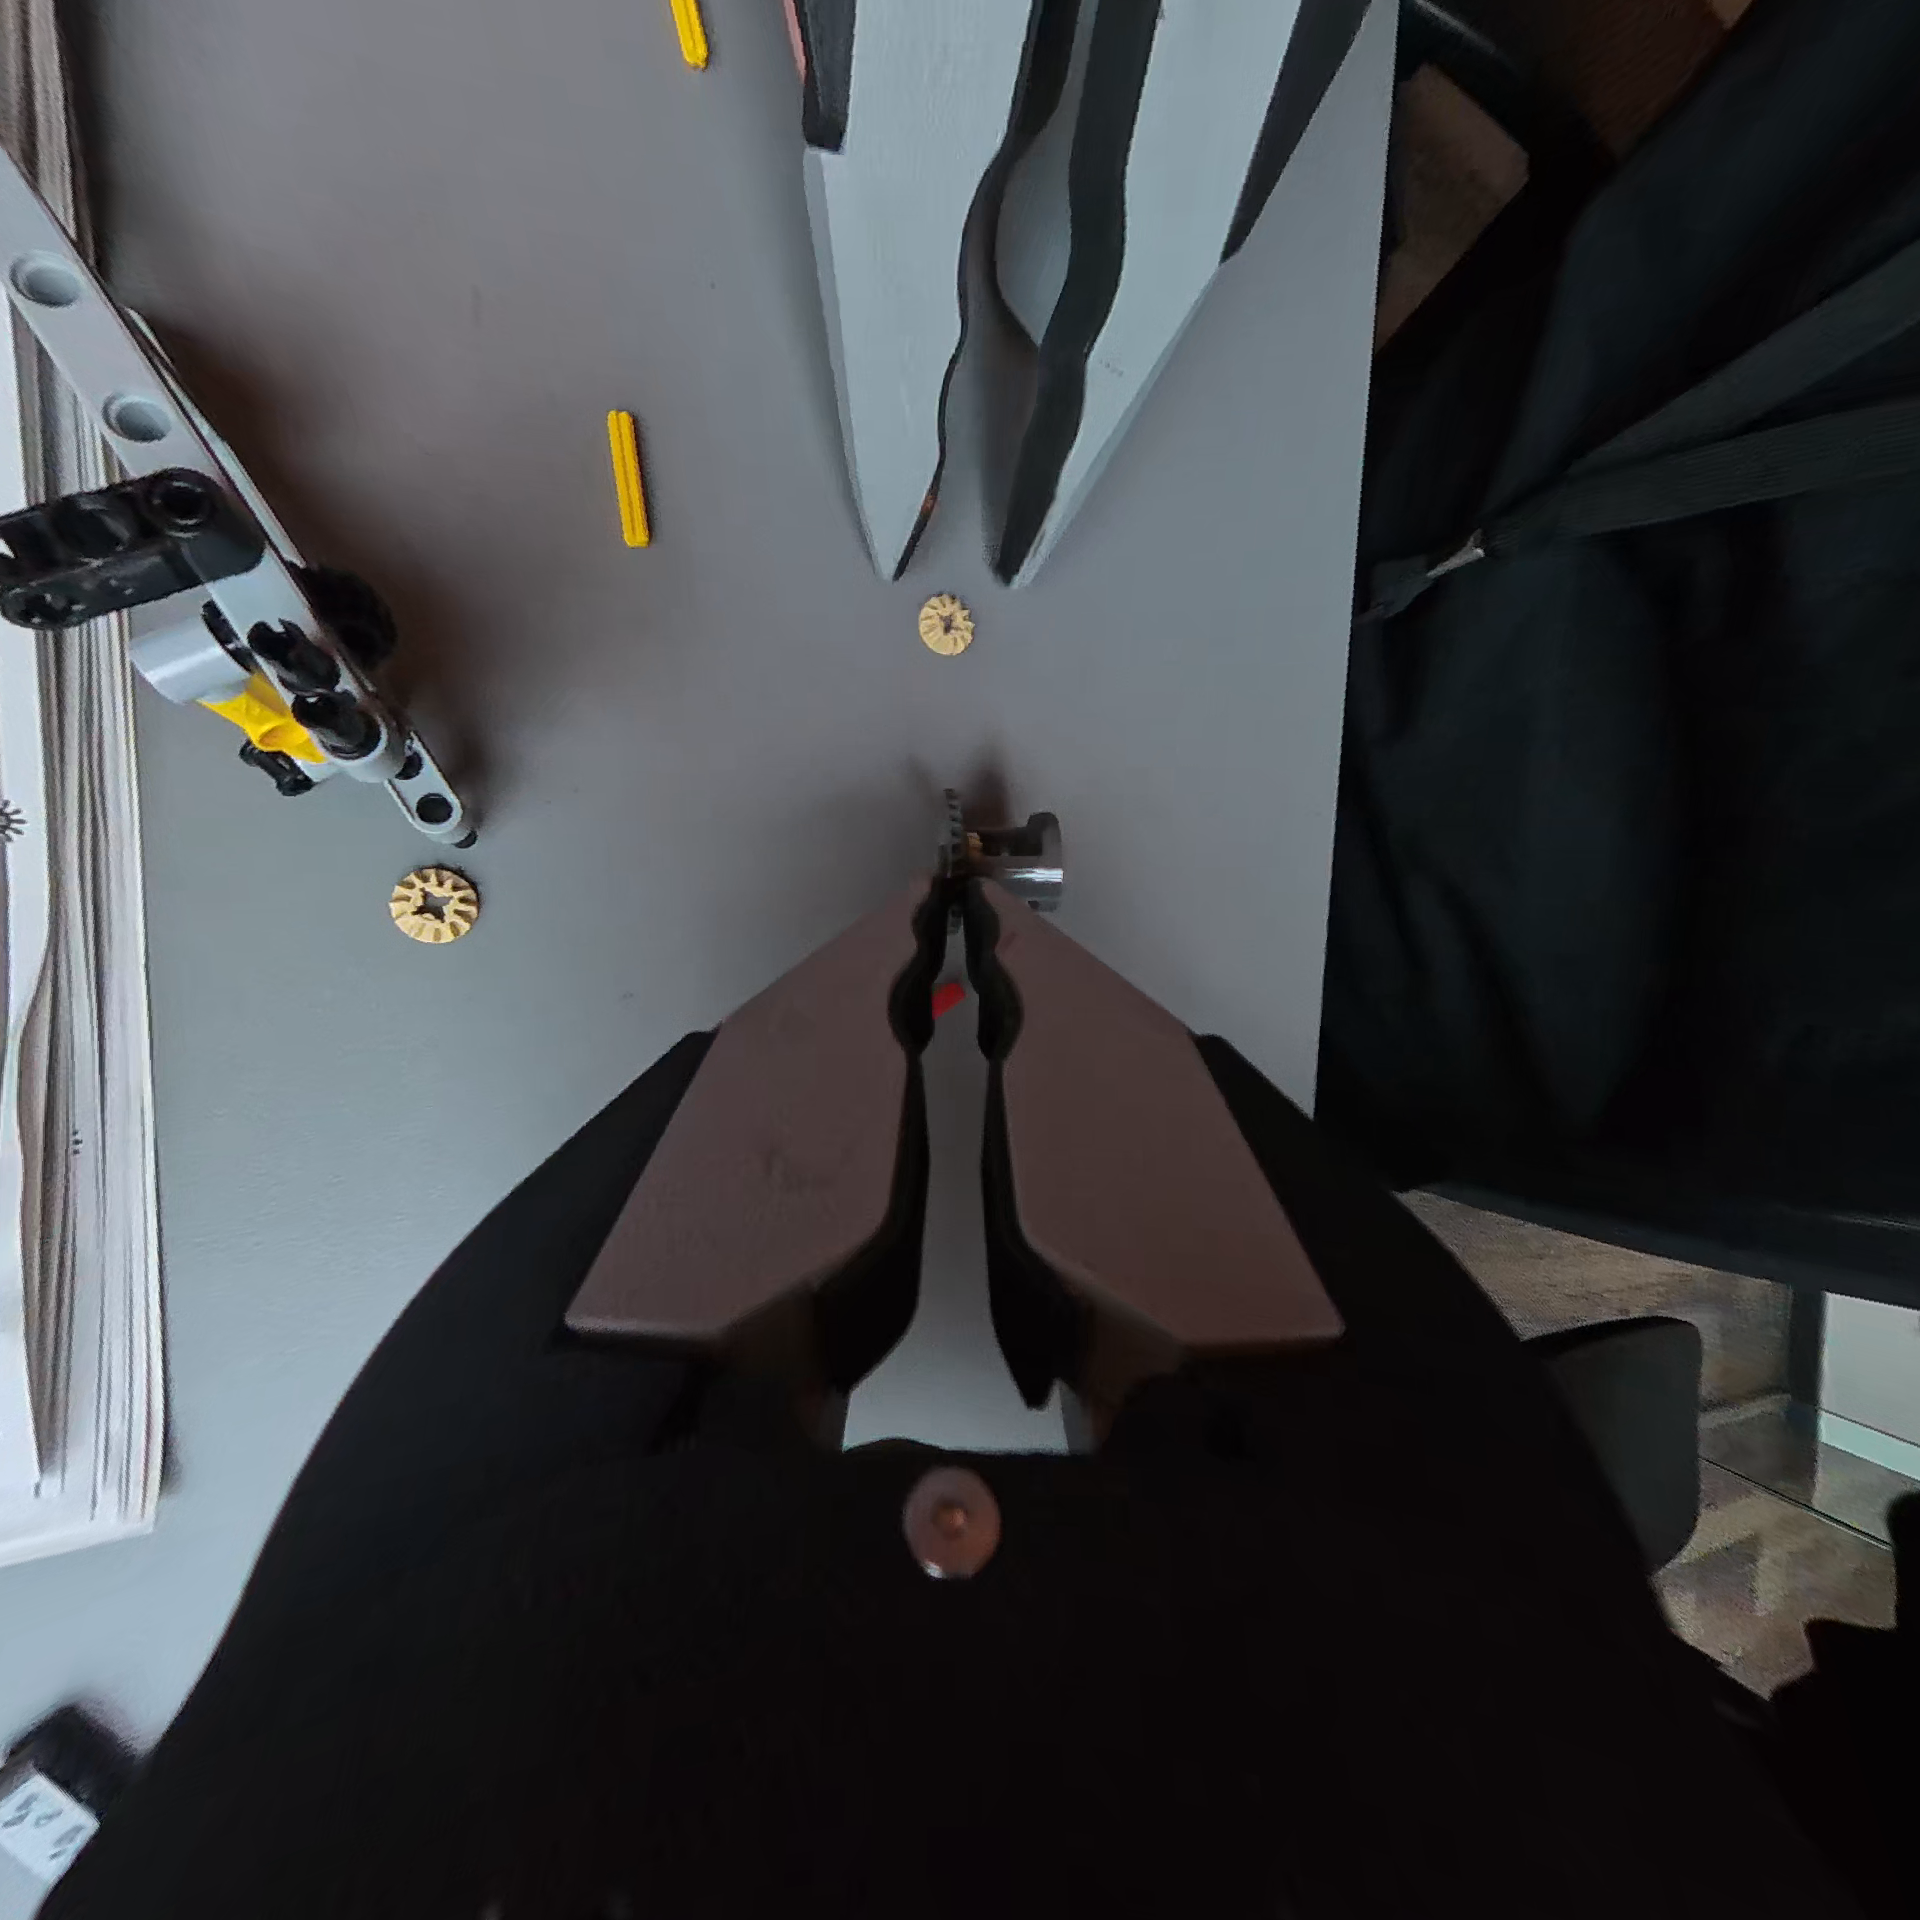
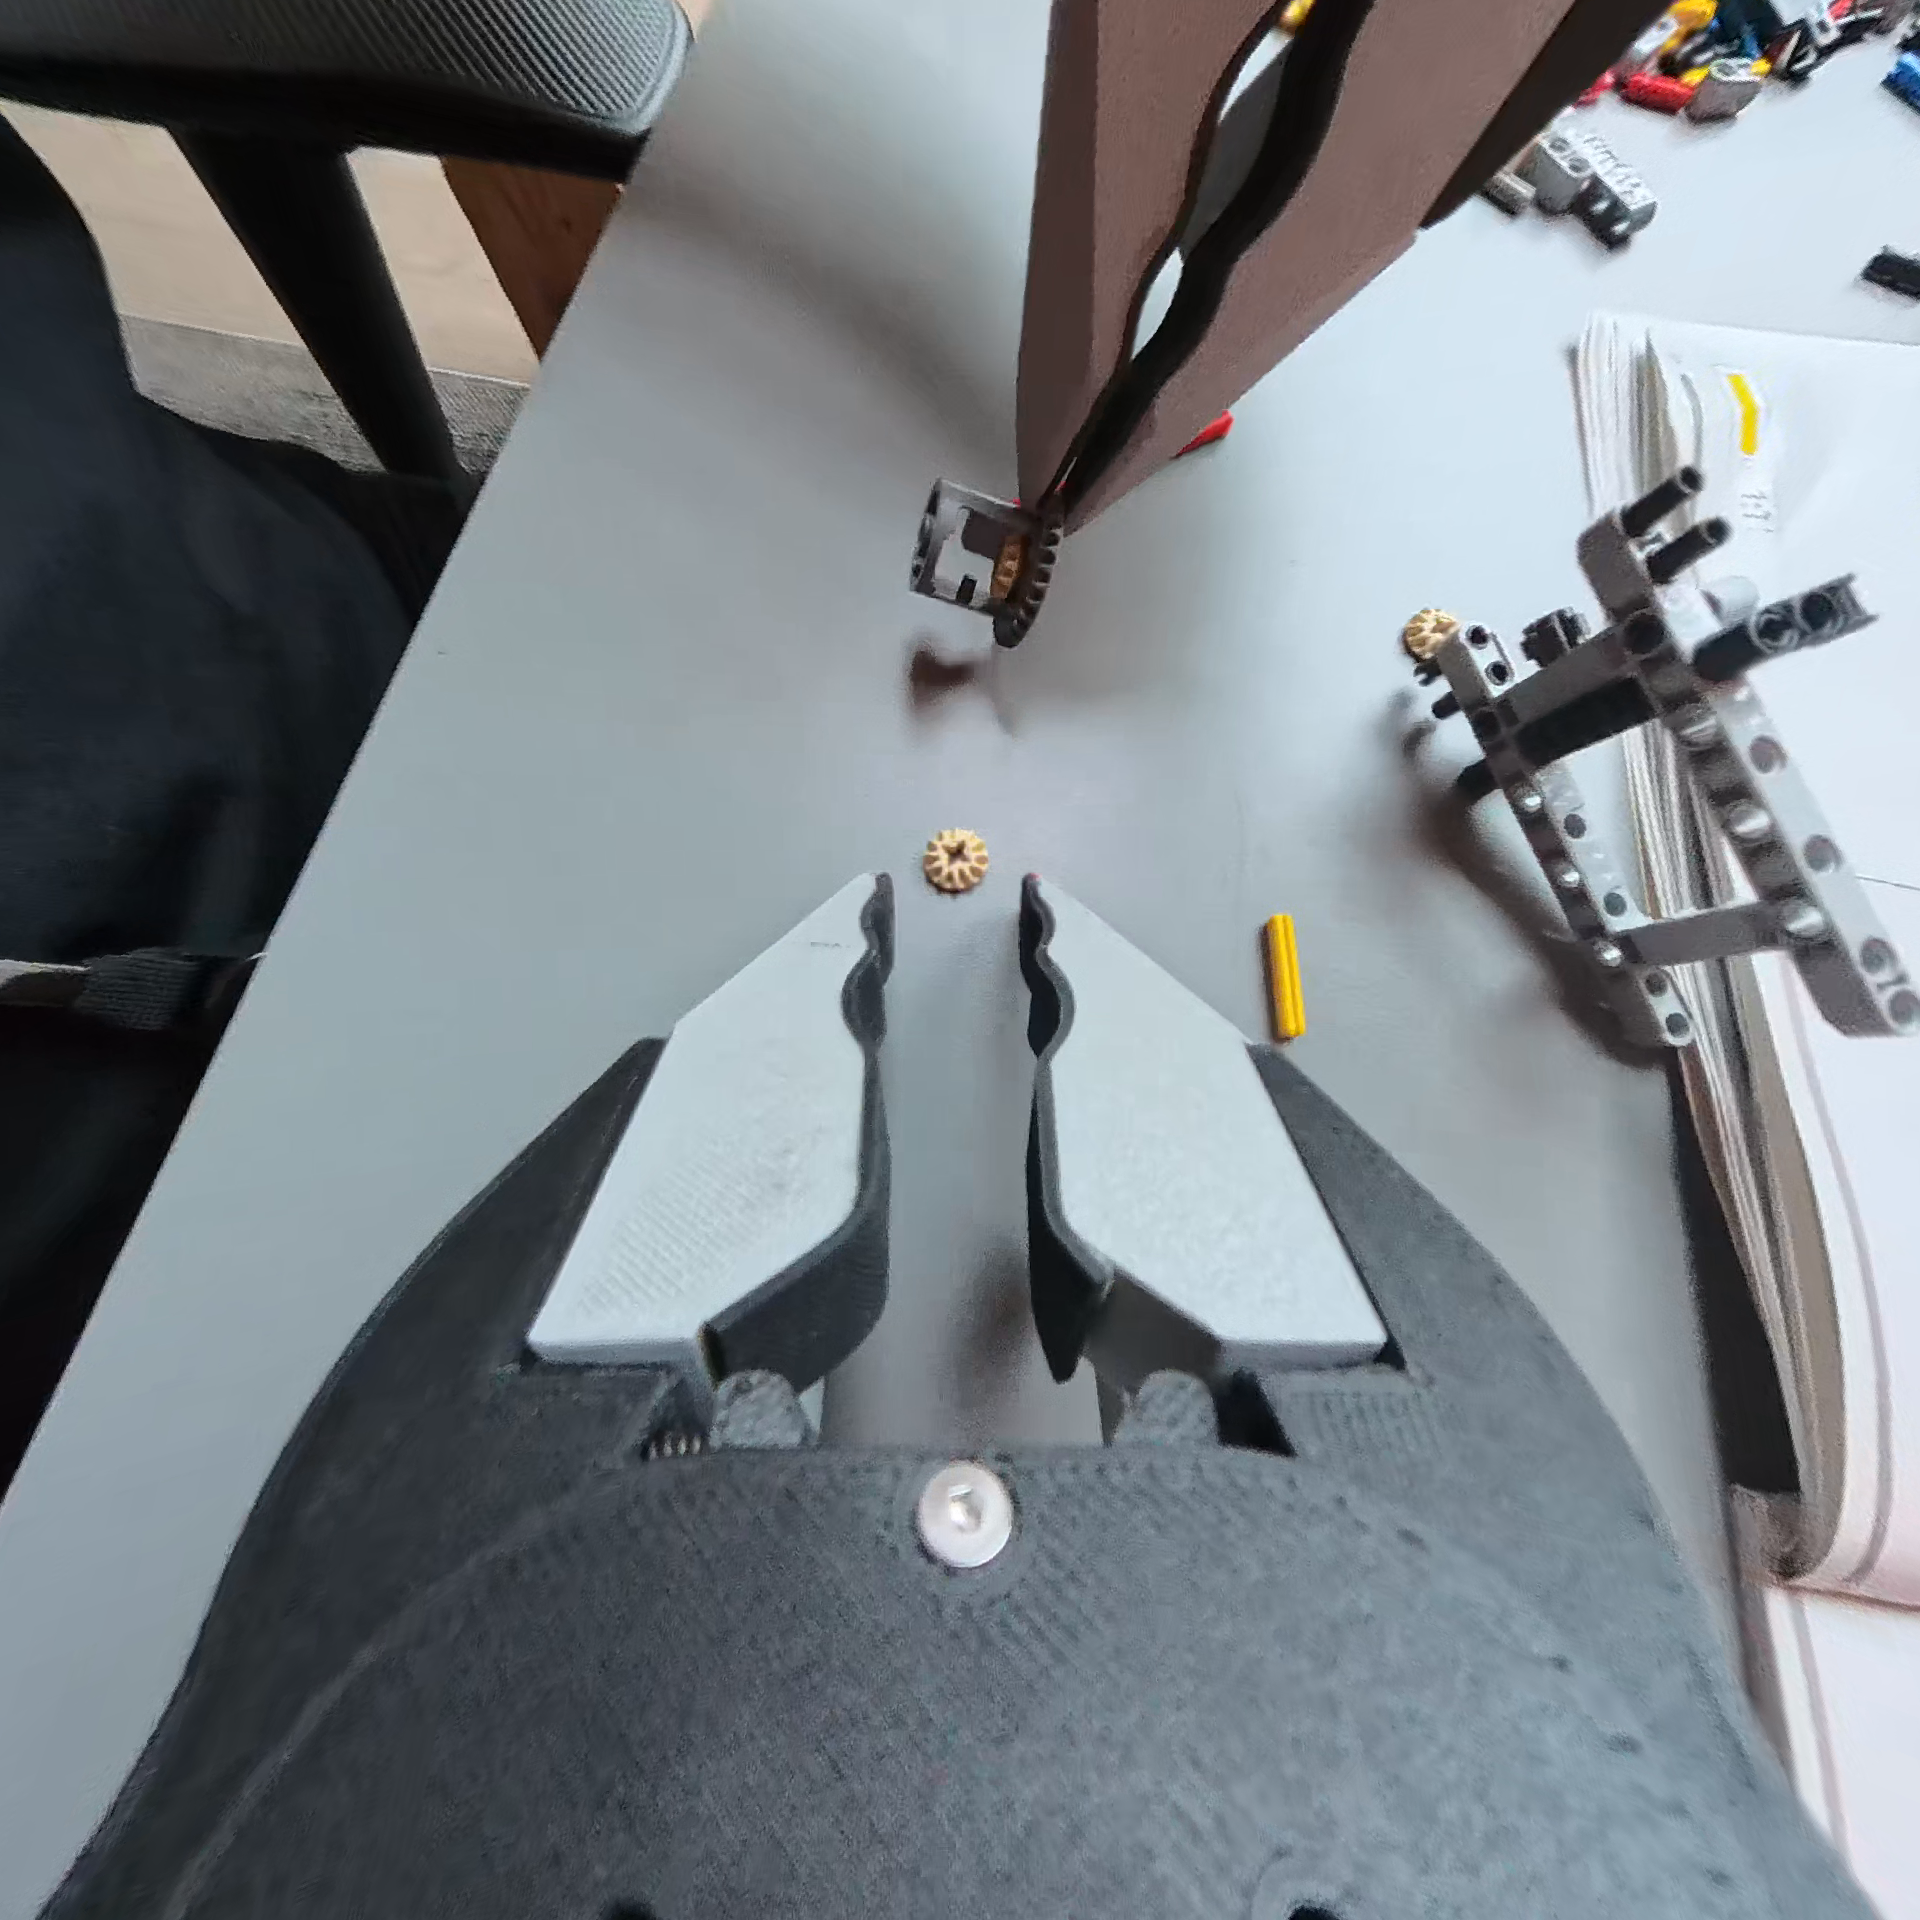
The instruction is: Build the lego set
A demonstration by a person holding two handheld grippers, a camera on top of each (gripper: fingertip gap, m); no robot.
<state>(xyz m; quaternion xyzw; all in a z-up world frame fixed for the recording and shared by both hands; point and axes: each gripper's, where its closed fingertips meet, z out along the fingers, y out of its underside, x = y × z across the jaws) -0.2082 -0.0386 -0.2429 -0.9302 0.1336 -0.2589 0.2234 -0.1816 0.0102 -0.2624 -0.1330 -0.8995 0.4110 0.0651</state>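
Left gripper [image 1: 954, 894], brown fingers, is pinched tight on a small gear assembly [image 2: 987, 561]: a black gear w/ a tan gear and a grey housing on one axle, held just above the grey table [image 1: 520, 1091]. Right gripper [image 2: 956, 894], grey fingers, is parted w/ nothing between its tips. It points at a loose tan gear [image 2: 956, 858] lying flat on the table just beyond the tips, between the two grippers.

A yellow axle [image 2: 1284, 977] lies on the table just right of the right gripper. Farther right, a grey and black beam frame [image 2: 1704, 769] leans partly on an instruction booklet [image 2: 1829, 1195]. A second tan gear [image 1: 433, 905] lies near the frame's end. Another yellow axle [image 1: 689, 31] sits at the top edge of left wrist view. Loose parts pile [image 2: 1683, 62] at far right.
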